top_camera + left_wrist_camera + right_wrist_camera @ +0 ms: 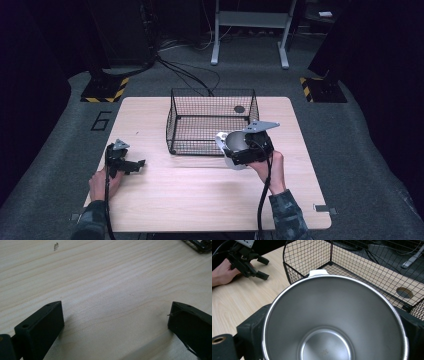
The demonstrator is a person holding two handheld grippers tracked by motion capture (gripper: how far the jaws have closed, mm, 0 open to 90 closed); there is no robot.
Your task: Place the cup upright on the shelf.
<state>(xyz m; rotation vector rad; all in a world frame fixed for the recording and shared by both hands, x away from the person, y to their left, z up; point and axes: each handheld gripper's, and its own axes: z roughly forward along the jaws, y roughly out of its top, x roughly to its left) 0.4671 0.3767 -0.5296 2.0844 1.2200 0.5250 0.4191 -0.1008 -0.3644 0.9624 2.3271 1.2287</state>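
Ahead of right gripper [239,150]: near wall of wire basket [210,148] blocks level path; basket top open, room above rim. Steel cup [334,320] fills its jaws. Ahead of left gripper [134,165]: bare table [190,195], jaws apart, nothing between

We find the wire basket [212,120] standing on the table [200,200], behind centre. The right gripper [245,147] sits just before the basket's right front corner, with the cup [334,322] between its jaws. The left gripper [131,165] rests on the table, well apart, left of the basket.
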